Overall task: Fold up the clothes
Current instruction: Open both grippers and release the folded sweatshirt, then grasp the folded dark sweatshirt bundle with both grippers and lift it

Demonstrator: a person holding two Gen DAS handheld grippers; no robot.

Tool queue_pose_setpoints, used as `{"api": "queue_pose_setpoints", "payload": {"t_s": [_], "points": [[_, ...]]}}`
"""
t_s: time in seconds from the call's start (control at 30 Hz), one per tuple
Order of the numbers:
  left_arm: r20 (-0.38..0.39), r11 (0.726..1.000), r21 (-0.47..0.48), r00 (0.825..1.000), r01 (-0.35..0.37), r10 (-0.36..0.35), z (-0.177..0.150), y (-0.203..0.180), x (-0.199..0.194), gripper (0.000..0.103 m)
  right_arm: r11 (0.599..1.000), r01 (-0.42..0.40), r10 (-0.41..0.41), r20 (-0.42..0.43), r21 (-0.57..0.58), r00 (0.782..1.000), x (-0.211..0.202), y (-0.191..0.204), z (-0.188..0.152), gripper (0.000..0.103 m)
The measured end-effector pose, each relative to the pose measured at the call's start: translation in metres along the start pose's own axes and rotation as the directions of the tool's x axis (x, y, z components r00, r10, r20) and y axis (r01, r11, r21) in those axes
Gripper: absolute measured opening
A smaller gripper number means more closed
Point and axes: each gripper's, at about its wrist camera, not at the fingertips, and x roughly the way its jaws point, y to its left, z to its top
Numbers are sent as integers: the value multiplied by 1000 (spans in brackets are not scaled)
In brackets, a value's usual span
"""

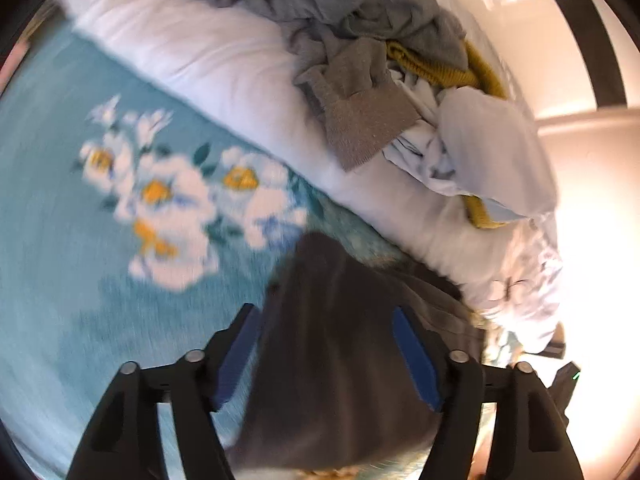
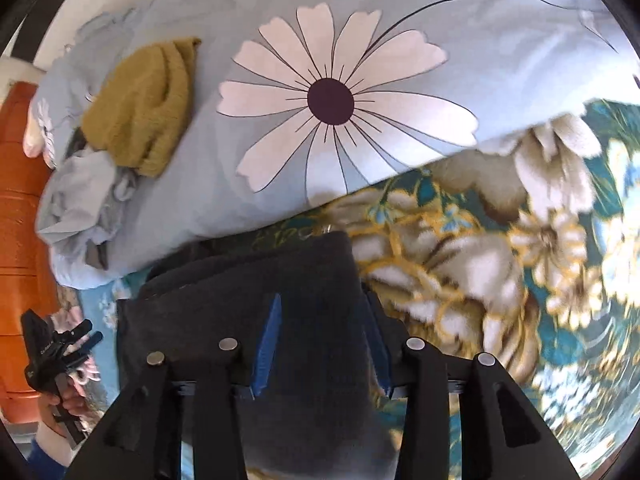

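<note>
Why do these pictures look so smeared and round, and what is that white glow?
Left wrist view: the teal floral blanket is motion-blurred, the right edge is blown out by bright light, and the grey clothes pile stays fairly sharp. Right wrist view: the daisy-print duvet is crisp, the plush floral blanket smeared. Both are fisheye-curved.

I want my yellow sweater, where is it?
The mustard sweater lies upper left in the right wrist view, on the light blue flowered duvet, beside crumpled pale clothes. In the left wrist view it peeks from the clothes pile.

My two wrist cameras look down close over the bed (image 1: 60, 200), each along its own jaws; both share the dark garment (image 1: 332, 340) and the far mustard knit (image 2: 140, 108).
</note>
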Motion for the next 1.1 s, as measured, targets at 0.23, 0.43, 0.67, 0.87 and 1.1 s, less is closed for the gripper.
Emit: {"api": "queue_pose_setpoints", "payload": {"t_s": [0.23, 0.43, 0.67, 0.87, 1.1], "points": [[-8, 983, -175, 998, 62, -64, -84, 42, -2, 85, 953, -193, 181, 70, 235, 981, -17, -31, -80, 69], [-62, 968, -237, 993, 85, -102, -134, 72, 27, 91, 881, -284, 278, 72, 378, 958, 8, -58, -155, 70], [-12, 965, -186, 981, 188, -193, -134, 63, 70, 91, 783, -433, 388, 192, 446, 901, 51, -80, -168, 83], [81, 947, -145, 958, 285, -276, -127, 56, 86, 98, 742, -551, 462, 305, 382, 833, 72, -78, -157, 83], [153, 934, -84, 931, 346, -331, -113, 48, 89, 98, 728, -622, 512, 374, 289, 773, 84, -63, -134, 85]]}}
